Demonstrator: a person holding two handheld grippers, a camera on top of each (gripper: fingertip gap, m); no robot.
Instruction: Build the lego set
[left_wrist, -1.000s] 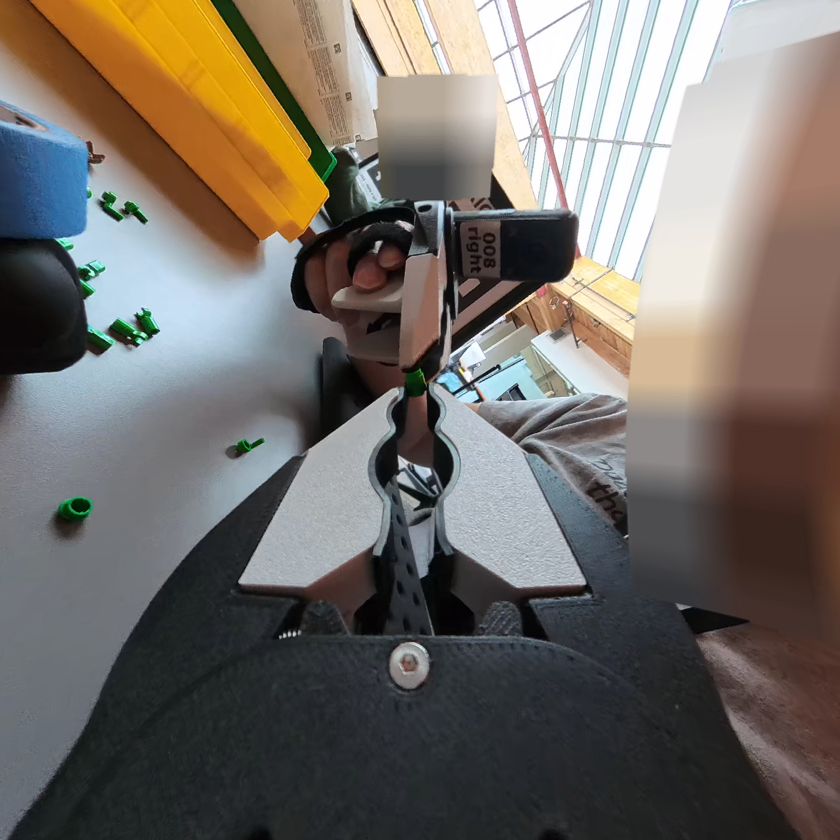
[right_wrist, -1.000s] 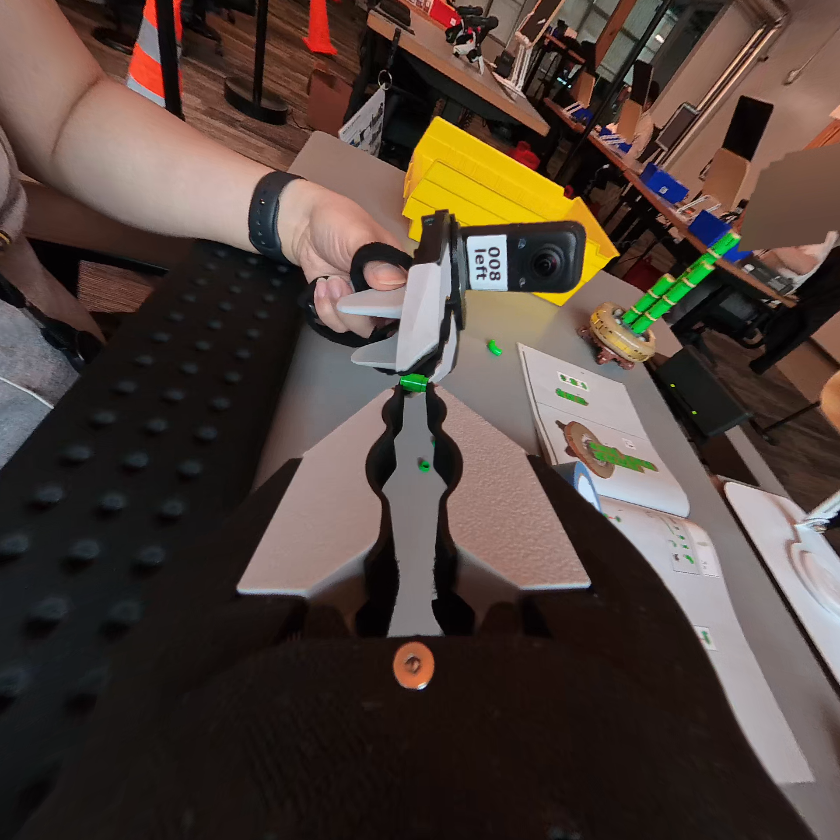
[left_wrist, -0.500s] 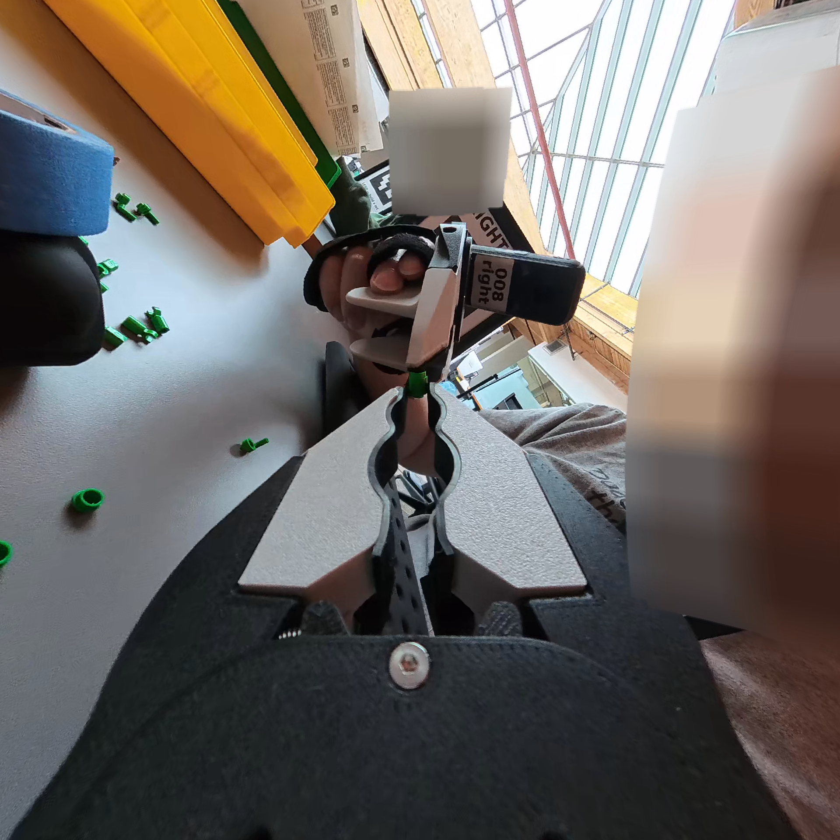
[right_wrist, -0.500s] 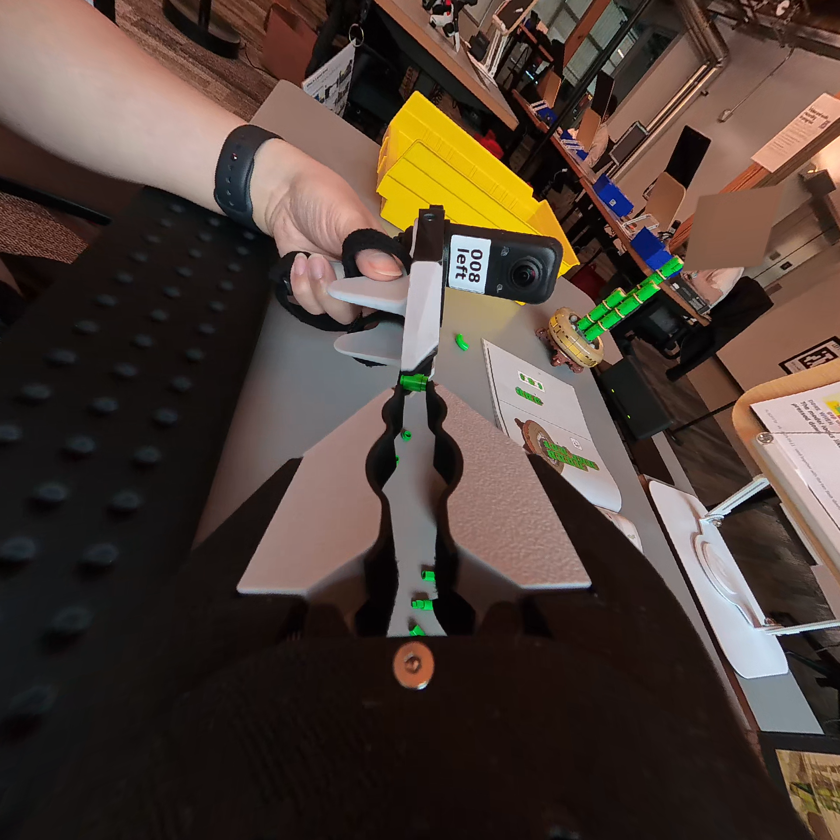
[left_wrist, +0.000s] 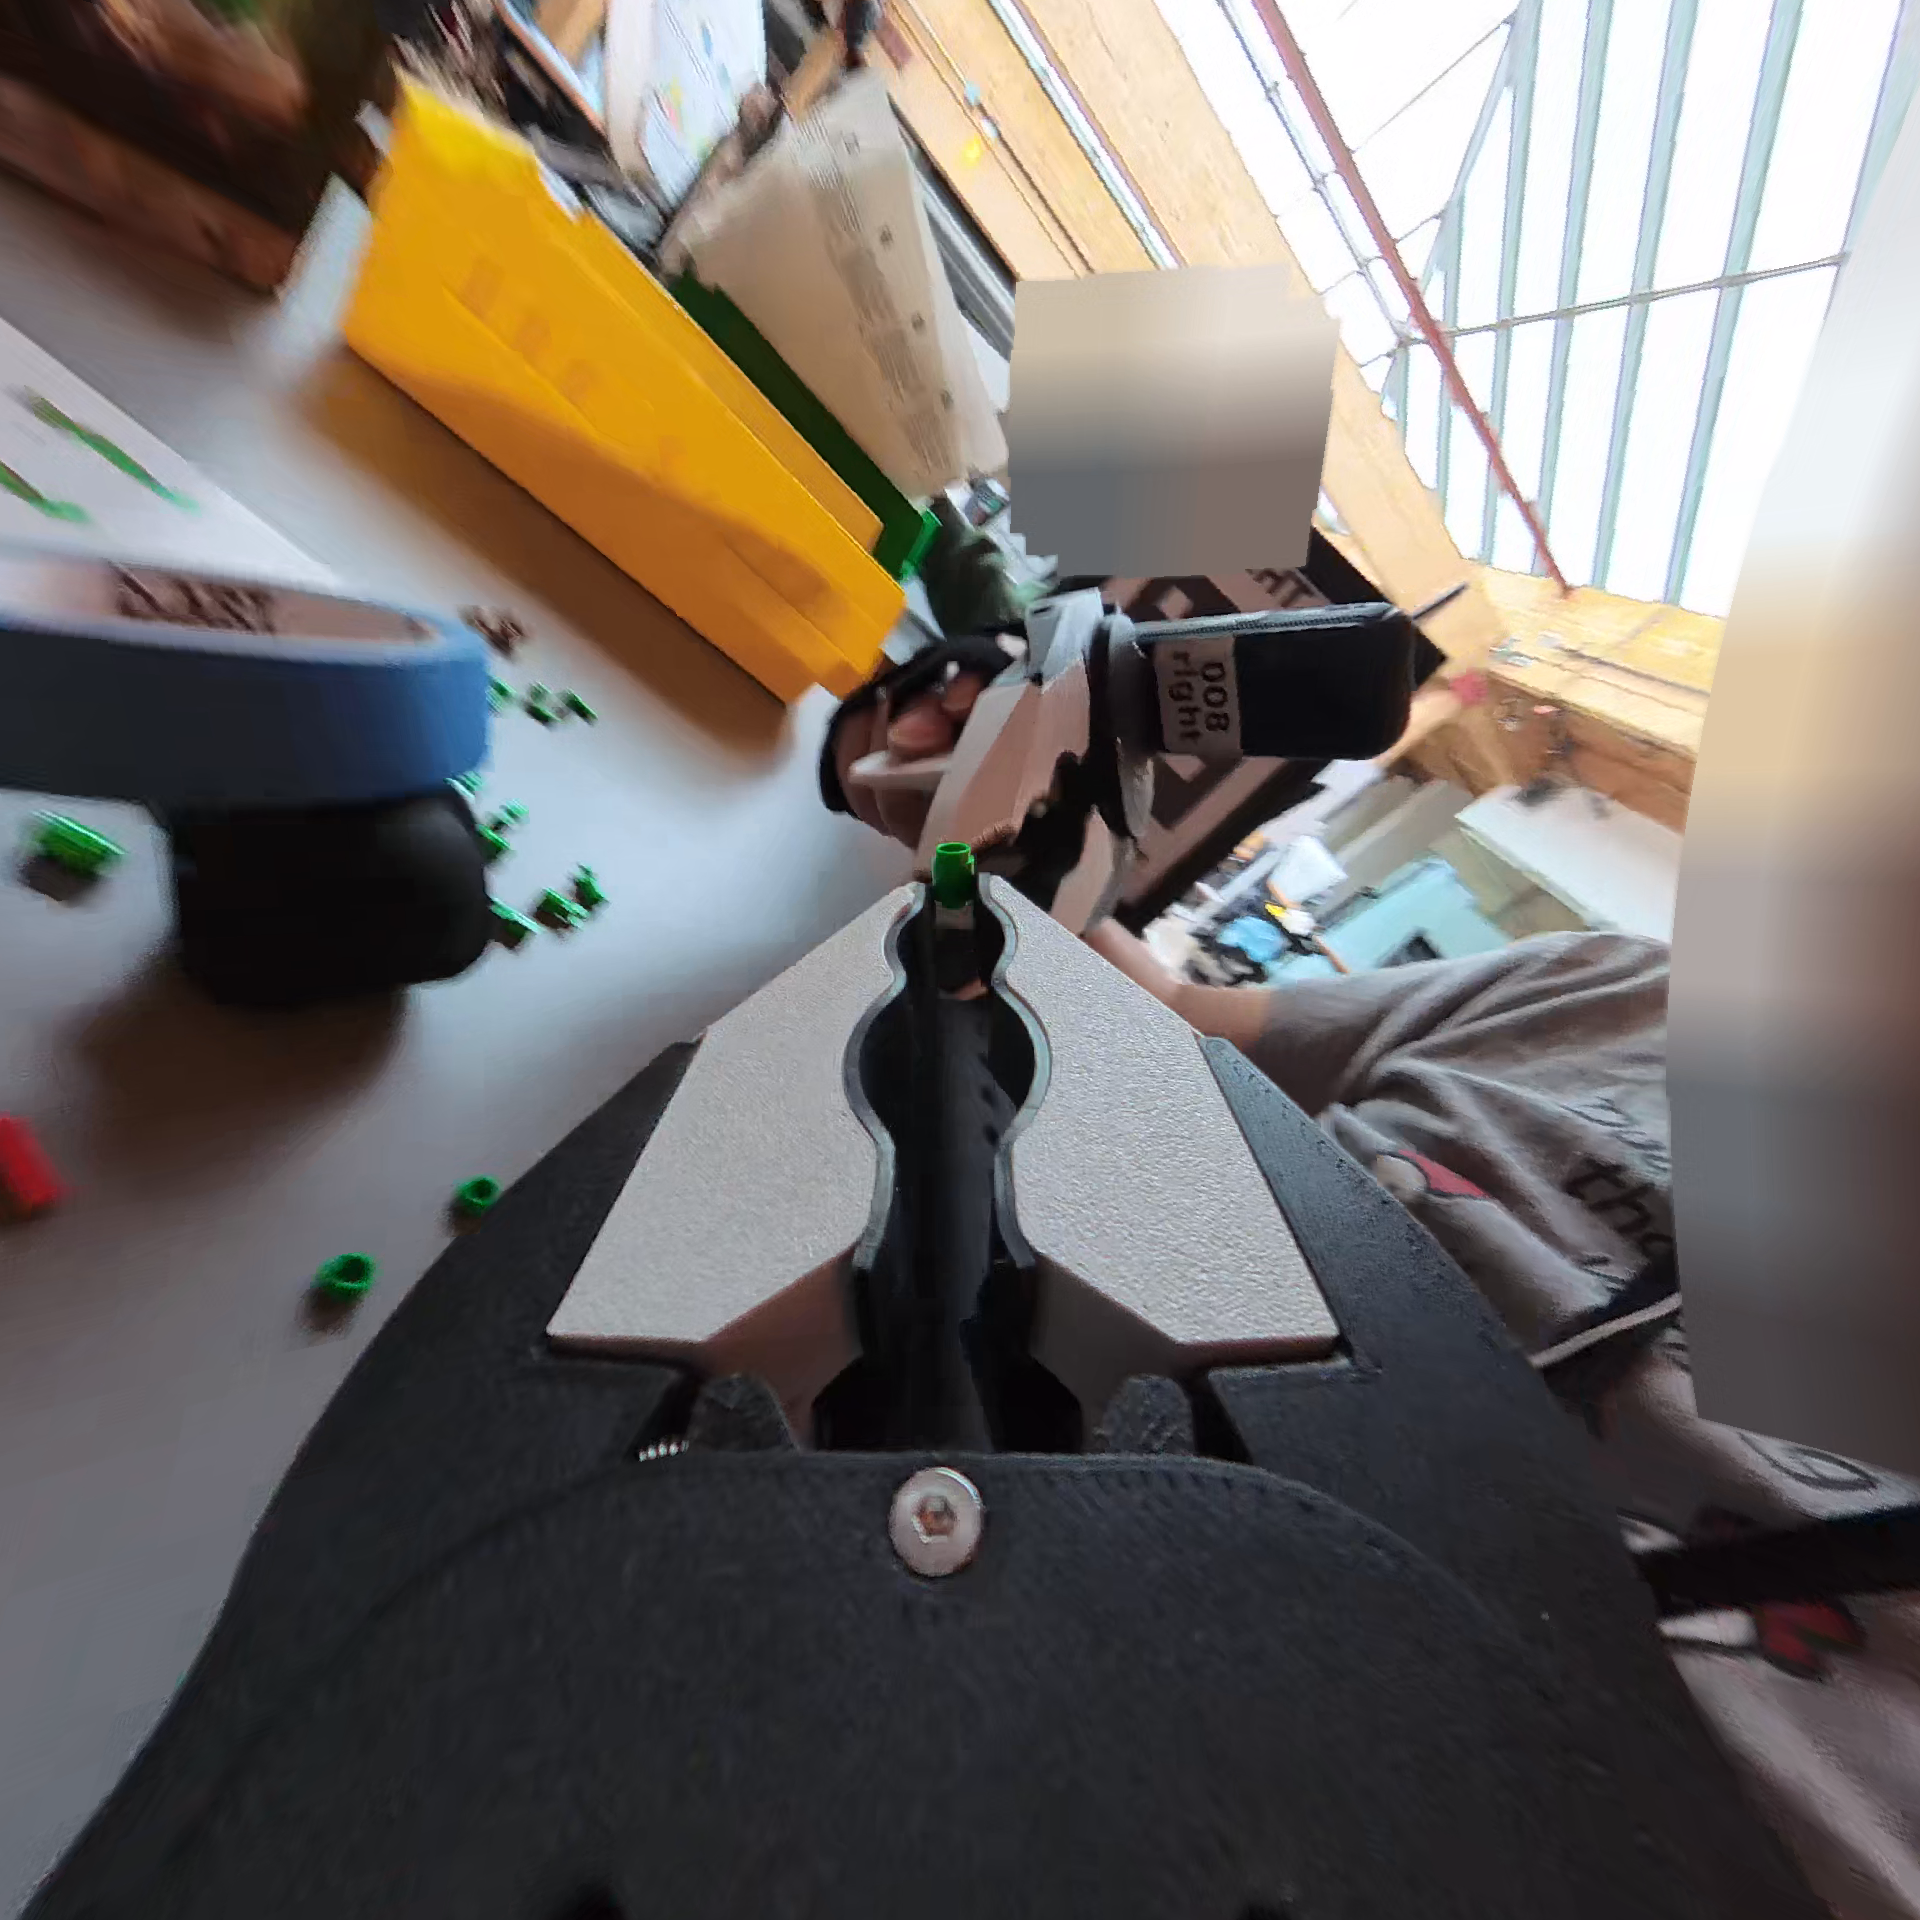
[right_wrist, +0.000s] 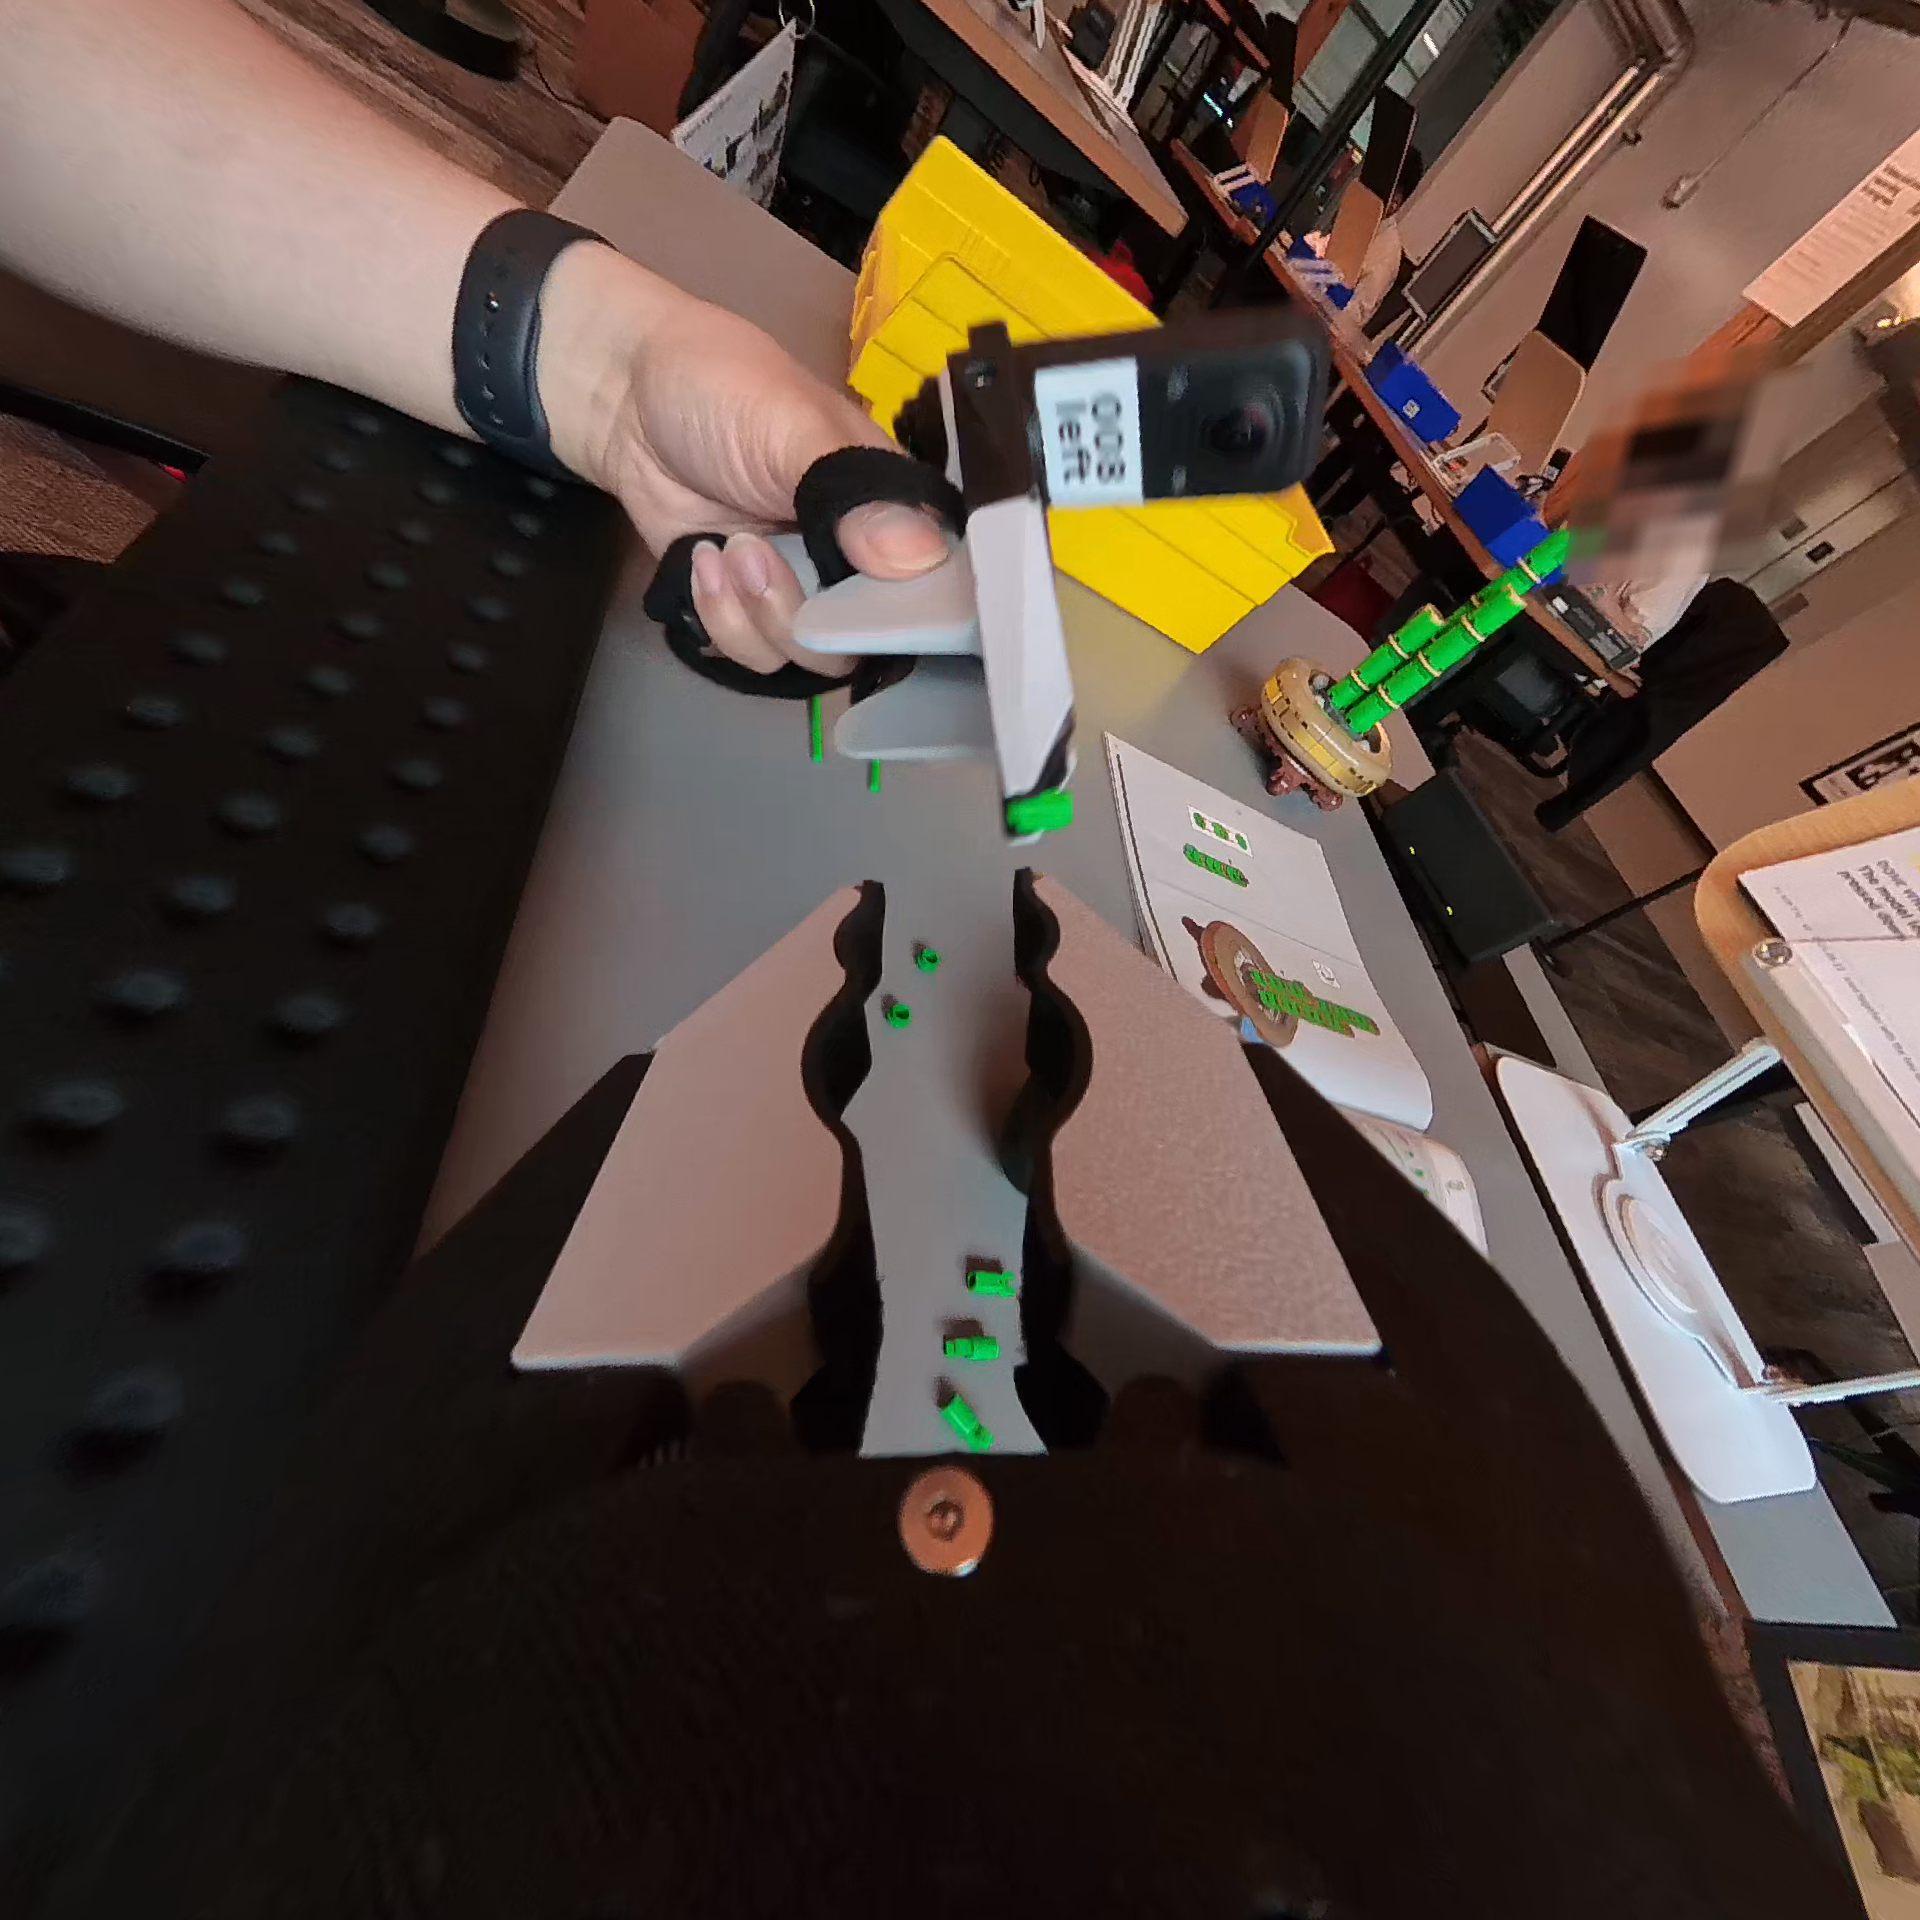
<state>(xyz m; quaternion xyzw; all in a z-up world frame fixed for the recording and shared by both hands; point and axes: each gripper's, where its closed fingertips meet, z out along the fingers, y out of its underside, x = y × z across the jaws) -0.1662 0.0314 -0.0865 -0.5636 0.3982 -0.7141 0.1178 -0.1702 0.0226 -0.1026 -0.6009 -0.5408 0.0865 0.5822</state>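
My left gripper is shut on a small green lego piece that sticks out past its tips. In the right wrist view the same piece shows at the tip of the left gripper, held in the air above the grey table. My right gripper is open and empty, just below and left of that piece, not touching it. It also shows in the left wrist view, just behind the piece. A partly built model with green stalks stands at the table's far right.
An open instruction booklet lies right of the grippers. Yellow bins stand at the back. Loose green pieces lie on the table. A blue tape roll is at left. A black studded mat lies on the left. The tips of both grippers are at nearly the same place.
Both grippers pinched the green piece tip to tip. The right gripper has now opened and let go, and the left gripper has drawn away with the piece.
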